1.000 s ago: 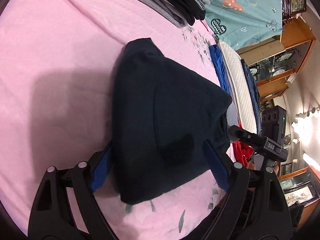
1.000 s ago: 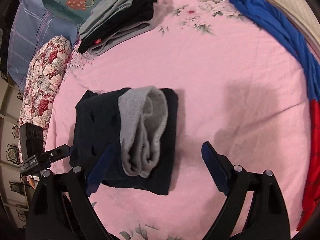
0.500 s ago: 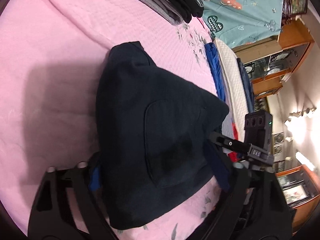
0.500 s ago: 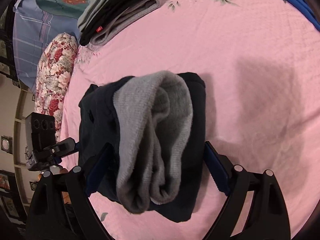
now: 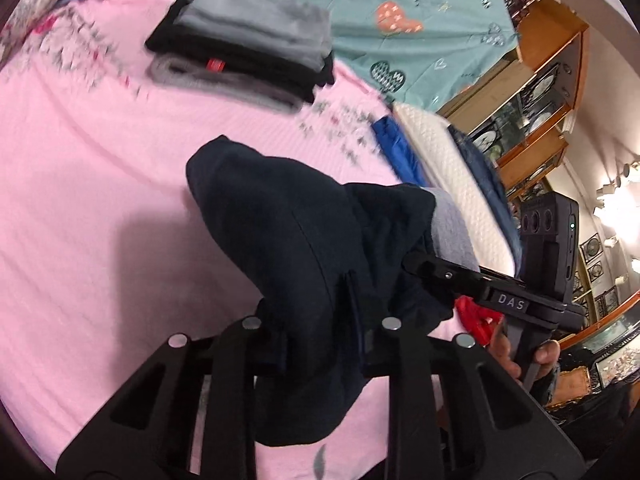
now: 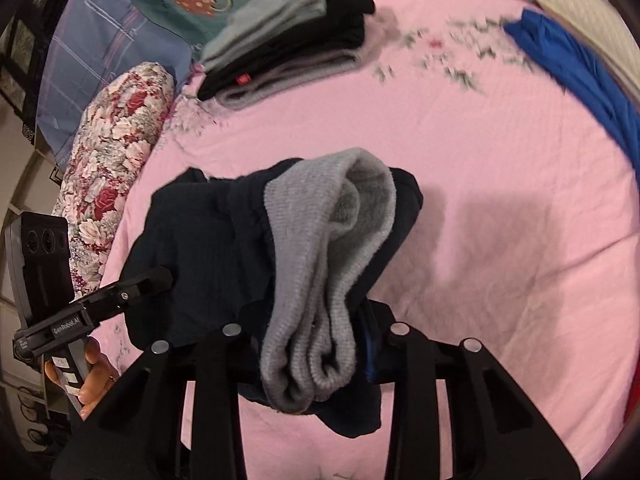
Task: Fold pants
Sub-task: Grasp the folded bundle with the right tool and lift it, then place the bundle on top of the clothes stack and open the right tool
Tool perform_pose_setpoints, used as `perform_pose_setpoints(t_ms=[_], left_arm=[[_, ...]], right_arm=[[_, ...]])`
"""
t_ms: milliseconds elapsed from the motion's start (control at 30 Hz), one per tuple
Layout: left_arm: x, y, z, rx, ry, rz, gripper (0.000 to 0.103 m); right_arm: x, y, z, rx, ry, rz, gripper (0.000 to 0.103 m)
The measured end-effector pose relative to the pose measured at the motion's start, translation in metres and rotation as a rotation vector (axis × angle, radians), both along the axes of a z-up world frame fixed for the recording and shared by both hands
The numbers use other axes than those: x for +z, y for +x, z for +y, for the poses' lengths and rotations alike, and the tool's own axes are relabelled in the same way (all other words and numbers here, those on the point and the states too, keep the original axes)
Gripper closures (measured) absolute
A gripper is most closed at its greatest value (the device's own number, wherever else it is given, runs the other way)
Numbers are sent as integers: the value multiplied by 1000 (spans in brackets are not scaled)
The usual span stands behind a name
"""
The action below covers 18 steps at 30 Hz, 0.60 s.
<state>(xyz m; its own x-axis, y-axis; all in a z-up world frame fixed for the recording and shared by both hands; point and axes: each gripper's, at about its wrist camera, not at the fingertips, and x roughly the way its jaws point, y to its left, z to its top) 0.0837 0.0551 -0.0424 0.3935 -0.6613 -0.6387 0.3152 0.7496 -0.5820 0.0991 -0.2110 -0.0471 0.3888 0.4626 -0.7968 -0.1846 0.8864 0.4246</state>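
Observation:
The folded navy pants [image 5: 288, 248] with a grey fleece lining [image 6: 320, 264] are lifted off the pink bed. My left gripper [image 5: 320, 344] is shut on one end of the bundle. My right gripper [image 6: 312, 340] is shut on the other end, where the grey lining hangs between the fingers. Each gripper shows in the other's view: the right one [image 5: 500, 300] at the far side of the bundle, the left one [image 6: 100, 300] at the left.
A stack of folded grey and black clothes [image 5: 248, 52] [image 6: 296, 40] lies at the head of the pink bed [image 5: 80, 200]. Blue fabric [image 6: 580, 80] and a white quilt [image 5: 452, 176] lie along the right edge. A floral pillow [image 6: 116, 152] is left.
Both grippers have closed on the ends of the folded pants and lifted the bundle off the bed. The views have tilted up toward the stack.

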Motion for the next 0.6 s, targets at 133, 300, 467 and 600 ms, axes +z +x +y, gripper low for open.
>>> perform_pose_setpoints(t_ms=[133,300,467,600], left_arm=[[62,55,10,7,20,-72,80],[113,188,22,82,57,-86,80],[100,304,26,115,88,-83,79],[35,353,37,155,102,25,68]], right_arm=[[53,36,10,42,-7,-109,69],[102,148,21,25,45,-184,69],[117,274,41,-18,-5,-228,69],[83,347,51,-3,-48,-182,67]])
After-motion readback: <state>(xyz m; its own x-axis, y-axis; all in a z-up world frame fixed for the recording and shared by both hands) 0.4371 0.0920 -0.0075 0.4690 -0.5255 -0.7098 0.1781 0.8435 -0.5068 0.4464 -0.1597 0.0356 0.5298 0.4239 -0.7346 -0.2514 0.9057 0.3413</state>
